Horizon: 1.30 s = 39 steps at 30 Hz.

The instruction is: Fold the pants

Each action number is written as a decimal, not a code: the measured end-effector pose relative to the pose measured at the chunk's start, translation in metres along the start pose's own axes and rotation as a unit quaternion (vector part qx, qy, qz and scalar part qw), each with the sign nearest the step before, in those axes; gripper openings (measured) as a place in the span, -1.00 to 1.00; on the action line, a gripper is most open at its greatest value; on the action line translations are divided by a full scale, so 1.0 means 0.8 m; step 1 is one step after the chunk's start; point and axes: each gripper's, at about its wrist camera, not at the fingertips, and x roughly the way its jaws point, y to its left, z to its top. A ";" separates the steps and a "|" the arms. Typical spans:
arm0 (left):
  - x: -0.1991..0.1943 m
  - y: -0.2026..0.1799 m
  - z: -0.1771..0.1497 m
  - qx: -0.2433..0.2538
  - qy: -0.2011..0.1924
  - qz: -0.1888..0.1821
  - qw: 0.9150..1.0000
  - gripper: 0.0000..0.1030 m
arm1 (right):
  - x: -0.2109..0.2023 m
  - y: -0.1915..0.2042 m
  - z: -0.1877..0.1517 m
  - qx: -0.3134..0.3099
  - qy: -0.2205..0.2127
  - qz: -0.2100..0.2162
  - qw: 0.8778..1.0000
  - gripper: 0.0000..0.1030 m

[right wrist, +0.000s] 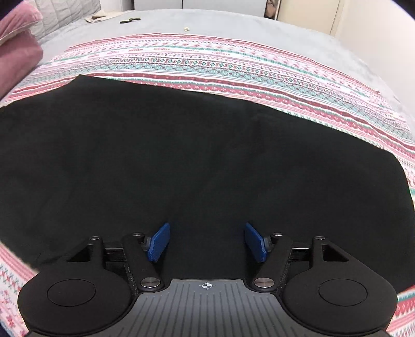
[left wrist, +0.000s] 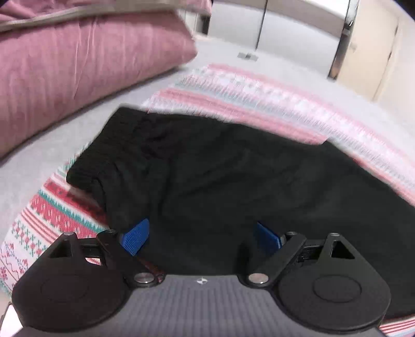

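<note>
Black fabric of the pants (left wrist: 220,176) is filling the near part of both wrist views, lying flat on a striped patterned blanket (right wrist: 233,67) with red, pink, teal and white bands. In the left wrist view the left gripper (left wrist: 202,237) is hovering low over the near edge of the pants, its jaws standing wide apart with nothing between them; the blue pads (left wrist: 136,237) are showing against the dark cloth. Whether the pads are touching the fabric cannot be told. A ribbed band of the pants (left wrist: 103,155) is lying at the left, folded over itself and slightly raised, with the blanket showing just beside it on the near left.

In the right wrist view the right gripper (right wrist: 207,242) is likewise sitting over the near part of the pants (right wrist: 181,160), its jaws spread apart and holding nothing. From this side the pants are spreading as a broad smooth sheet across the whole width of the frame, their far edge running from the far left down toward the right.

Beyond the blanket, a grey bed sheet (right wrist: 197,23) is stretching to the far side. A pink pillow (left wrist: 85,67) is lying at the far left, well apart from the pants. A small dark object (right wrist: 129,20), too small to identify, is resting on the far sheet.
</note>
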 end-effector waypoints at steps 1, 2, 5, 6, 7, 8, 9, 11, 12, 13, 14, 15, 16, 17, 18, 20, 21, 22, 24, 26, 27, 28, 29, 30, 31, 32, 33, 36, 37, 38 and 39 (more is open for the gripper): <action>-0.008 -0.002 0.004 -0.002 -0.003 -0.003 1.000 1.00 | -0.005 0.002 -0.004 0.001 -0.001 0.003 1.000 0.27; -0.010 -0.006 0.007 -0.004 -0.003 0.001 1.000 1.00 | -0.008 0.001 -0.005 0.002 -0.004 0.011 1.000 0.27; -0.035 -0.034 0.013 0.001 0.000 -0.008 1.000 1.00 | -0.022 0.016 -0.016 0.003 -0.011 0.053 0.999 0.27; -0.038 -0.045 0.015 0.006 0.004 -0.014 1.000 1.00 | -0.024 0.027 -0.016 -0.004 -0.002 0.056 0.998 0.29; -0.044 -0.058 0.015 0.010 0.012 -0.018 1.000 1.00 | -0.022 0.042 -0.019 -0.026 0.003 0.044 0.999 0.30; -0.053 -0.077 0.018 0.016 0.019 -0.025 0.999 1.00 | -0.020 0.054 -0.022 -0.054 -0.003 0.025 0.998 0.30; -0.059 -0.093 0.022 0.019 0.019 -0.036 0.999 1.00 | -0.020 0.063 -0.023 -0.069 -0.007 0.011 0.998 0.30; -0.079 -0.124 0.023 0.019 0.010 -0.065 0.998 1.00 | -0.022 0.062 -0.016 -0.041 -0.003 0.014 0.999 0.30; -0.086 -0.140 0.025 0.013 0.014 -0.078 0.997 1.00 | -0.027 0.060 -0.016 -0.026 -0.011 0.030 0.999 0.30; -0.091 -0.157 0.027 0.001 0.024 -0.092 0.996 1.00 | -0.036 0.059 -0.021 -0.024 -0.019 0.045 0.999 0.30; -0.094 -0.170 0.029 -0.012 0.035 -0.105 0.994 1.00 | -0.040 0.064 -0.022 -0.031 -0.020 0.048 0.998 0.30; -0.100 -0.186 0.032 -0.021 0.046 -0.120 0.991 1.00 | -0.041 0.071 -0.023 -0.046 -0.017 0.042 0.998 0.30; -0.108 -0.201 0.036 -0.021 0.052 -0.130 0.990 1.00 | -0.038 0.078 -0.025 -0.064 -0.007 0.035 0.997 0.30; -0.120 -0.218 0.040 -0.013 0.051 -0.137 0.989 1.00 | -0.034 0.085 -0.028 -0.082 -0.002 0.027 0.996 0.36; -0.132 -0.227 0.043 -0.002 0.041 -0.141 0.989 1.00 | -0.031 0.088 -0.029 -0.090 -0.007 0.021 0.996 0.47; -0.158 -0.248 0.045 0.036 -0.002 -0.144 0.989 1.00 | -0.034 0.073 -0.025 -0.061 0.001 0.033 0.998 0.47; -0.164 -0.255 0.041 0.062 -0.024 -0.147 0.987 1.00 | -0.039 0.063 -0.021 -0.042 -0.001 0.041 0.998 0.47; -0.165 -0.258 0.035 0.088 -0.042 -0.149 0.984 1.00 | -0.050 0.053 -0.017 -0.030 -0.018 0.043 0.998 0.47; -0.146 -0.260 0.009 0.118 -0.050 -0.136 0.982 1.00 | -0.079 0.038 -0.011 -0.006 -0.057 0.045 0.997 0.47; -0.102 -0.253 -0.019 0.087 -0.018 -0.116 0.989 1.00 | -0.098 0.023 -0.006 0.030 -0.079 0.069 0.994 0.47; -0.077 -0.249 -0.037 0.066 -0.001 -0.110 0.992 1.00 | -0.102 0.021 -0.006 0.042 -0.079 0.080 0.993 0.48; -0.052 -0.248 -0.056 0.060 0.016 -0.108 0.992 1.00 | -0.100 0.023 -0.008 0.043 -0.075 0.083 0.993 0.48; -0.030 -0.250 -0.072 0.064 0.029 -0.103 0.992 1.00 | -0.098 0.025 -0.013 0.037 -0.068 0.080 0.994 0.48; -0.008 -0.252 -0.089 0.073 0.042 -0.094 0.992 1.00 | -0.092 0.031 -0.015 0.028 -0.059 0.071 0.995 0.48; 0.014 -0.251 -0.101 0.086 0.057 -0.084 0.991 1.00 | -0.085 0.037 -0.017 0.017 -0.049 0.060 0.997 0.48; 0.023 -0.255 -0.111 0.109 0.053 -0.076 0.990 1.00 | -0.075 0.042 -0.019 0.007 -0.039 0.053 0.998 0.48; 0.023 -0.259 -0.113 0.134 0.032 -0.068 0.988 1.00 | -0.062 0.048 -0.023 -0.003 -0.026 0.050 0.998 0.48; 0.027 -0.253 -0.097 0.121 0.033 -0.066 0.990 1.00 | -0.034 0.062 -0.031 -0.024 0.005 0.034 0.999 0.66; 0.029 -0.246 -0.094 0.107 0.032 -0.068 0.991 1.00 | -0.033 0.062 -0.029 -0.027 0.004 0.028 0.999 0.67; 0.033 -0.238 -0.089 0.093 0.032 -0.068 0.993 1.00 | -0.035 0.062 -0.027 -0.024 0.007 0.028 0.999 0.67; 0.036 -0.231 -0.086 0.081 0.032 -0.069 0.994 1.00 | -0.034 0.059 -0.025 -0.017 0.006 0.033 0.999 0.67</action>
